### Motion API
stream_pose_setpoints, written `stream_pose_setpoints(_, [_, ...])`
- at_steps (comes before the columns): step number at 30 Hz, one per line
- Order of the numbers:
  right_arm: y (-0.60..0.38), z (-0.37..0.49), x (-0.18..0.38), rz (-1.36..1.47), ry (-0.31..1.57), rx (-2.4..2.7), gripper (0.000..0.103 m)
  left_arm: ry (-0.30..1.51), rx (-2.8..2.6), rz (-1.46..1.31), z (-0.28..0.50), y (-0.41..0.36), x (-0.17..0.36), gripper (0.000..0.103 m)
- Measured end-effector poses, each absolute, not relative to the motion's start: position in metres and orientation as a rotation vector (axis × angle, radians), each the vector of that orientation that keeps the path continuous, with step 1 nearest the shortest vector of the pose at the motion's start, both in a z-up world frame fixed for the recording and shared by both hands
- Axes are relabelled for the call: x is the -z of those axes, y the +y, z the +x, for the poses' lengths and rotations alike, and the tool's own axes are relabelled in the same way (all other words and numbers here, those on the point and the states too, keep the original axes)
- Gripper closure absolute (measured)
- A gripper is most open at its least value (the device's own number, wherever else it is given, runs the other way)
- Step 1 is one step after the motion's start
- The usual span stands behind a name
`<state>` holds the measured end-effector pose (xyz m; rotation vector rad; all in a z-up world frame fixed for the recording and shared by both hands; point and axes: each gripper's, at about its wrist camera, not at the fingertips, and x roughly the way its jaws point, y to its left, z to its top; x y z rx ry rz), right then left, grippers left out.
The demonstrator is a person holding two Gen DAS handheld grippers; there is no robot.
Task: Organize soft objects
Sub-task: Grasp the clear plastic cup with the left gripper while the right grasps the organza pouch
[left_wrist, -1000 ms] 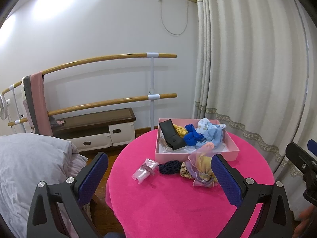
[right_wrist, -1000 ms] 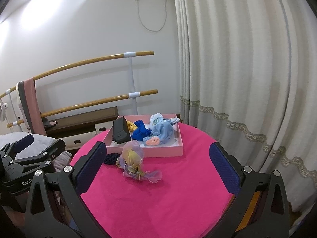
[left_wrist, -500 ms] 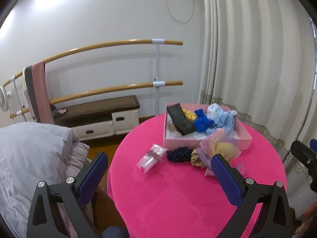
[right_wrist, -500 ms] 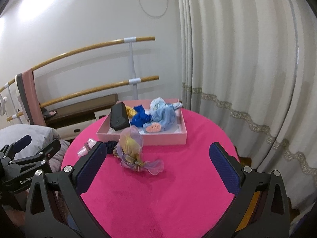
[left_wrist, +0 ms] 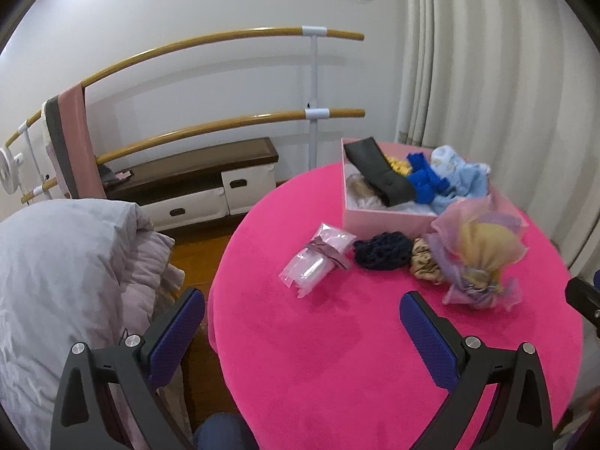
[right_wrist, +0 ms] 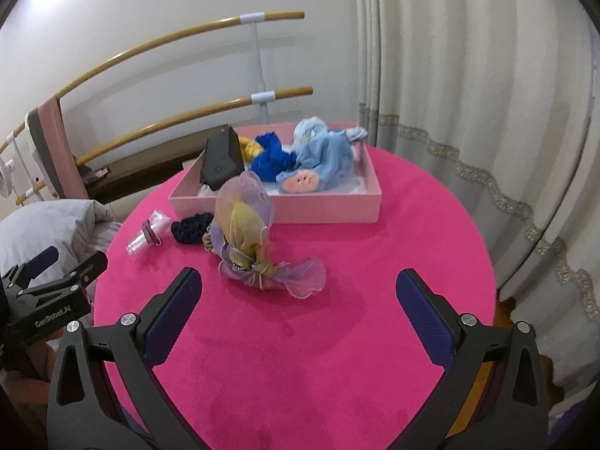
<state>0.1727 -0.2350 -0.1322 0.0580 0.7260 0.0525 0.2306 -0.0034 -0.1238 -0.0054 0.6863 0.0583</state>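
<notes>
Your right gripper (right_wrist: 298, 302) gapes empty; the organza pouch (right_wrist: 245, 236) lies just ahead, slightly left, nearer it than the open left gripper (left_wrist: 302, 324).

This is a room in a home, likely a bedroom. A round table (left_wrist: 337, 337) under a bright pink cloth stands at its middle. Behind the table, a double wooden barre (left_wrist: 225, 41) runs along the white wall, above a low drawer cabinet (left_wrist: 210, 176). Left of the table lies a heap of pale grey bedding (left_wrist: 63, 262). Right of it hang long cream curtains (right_wrist: 468, 75).
</notes>
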Motion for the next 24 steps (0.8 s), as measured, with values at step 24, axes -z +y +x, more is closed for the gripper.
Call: stream_pose_setpoints(24, [-0.211, 0.253, 0.186, 0.065, 0.876, -0.164, 0.0, 0.834, 0.105, 0.25, 0.401, -0.01, 0.216, 0.029])
